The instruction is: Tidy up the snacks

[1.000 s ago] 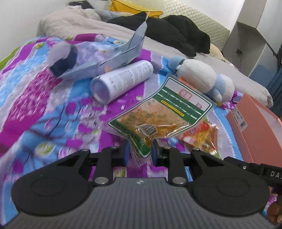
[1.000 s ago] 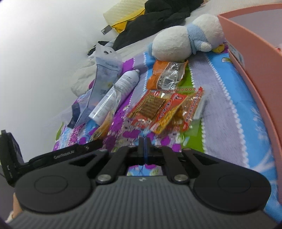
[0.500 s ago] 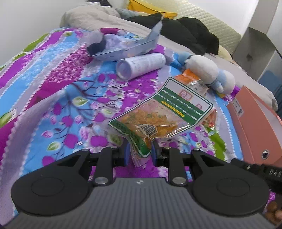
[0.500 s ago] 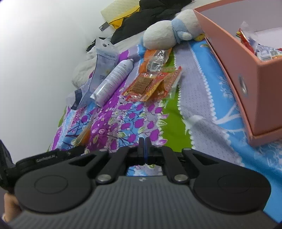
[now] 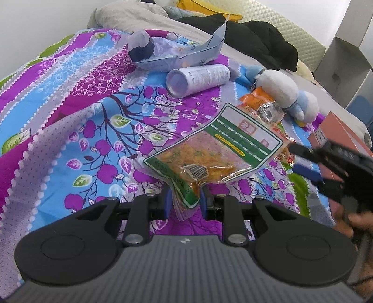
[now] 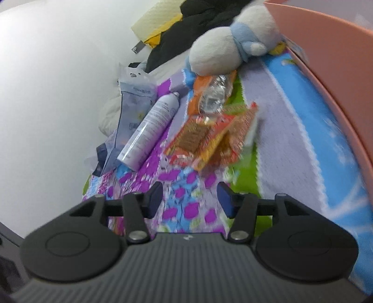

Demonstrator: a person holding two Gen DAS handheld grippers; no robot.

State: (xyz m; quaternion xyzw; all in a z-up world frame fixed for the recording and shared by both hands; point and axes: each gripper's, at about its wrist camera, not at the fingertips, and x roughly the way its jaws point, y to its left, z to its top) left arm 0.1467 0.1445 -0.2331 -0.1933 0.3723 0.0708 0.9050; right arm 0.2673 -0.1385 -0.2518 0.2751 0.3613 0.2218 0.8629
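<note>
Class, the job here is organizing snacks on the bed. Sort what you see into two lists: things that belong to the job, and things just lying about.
Belongs to the job:
- green-bordered snack pouch, pinched in the left claw
- orange snack packet
- red and yellow snack packets
- pink box
- right claw, opening with nothing between its jaws

Just lying about:
- white spray can
- plush toy
- pale blue bag
- black clothing

A bed (image 5: 70, 121) is filling most of both views, and a bright quilt (image 5: 98, 84) printed with purple leaves, blue bands and green edging is covering it. A plain white wall (image 6: 53, 77) is running along one side. A cream quilted headboard (image 5: 286, 30) is standing at the far end, with a grey blanket (image 5: 130, 18) lying bunched before it. Soft, even light is falling throughout.
</note>
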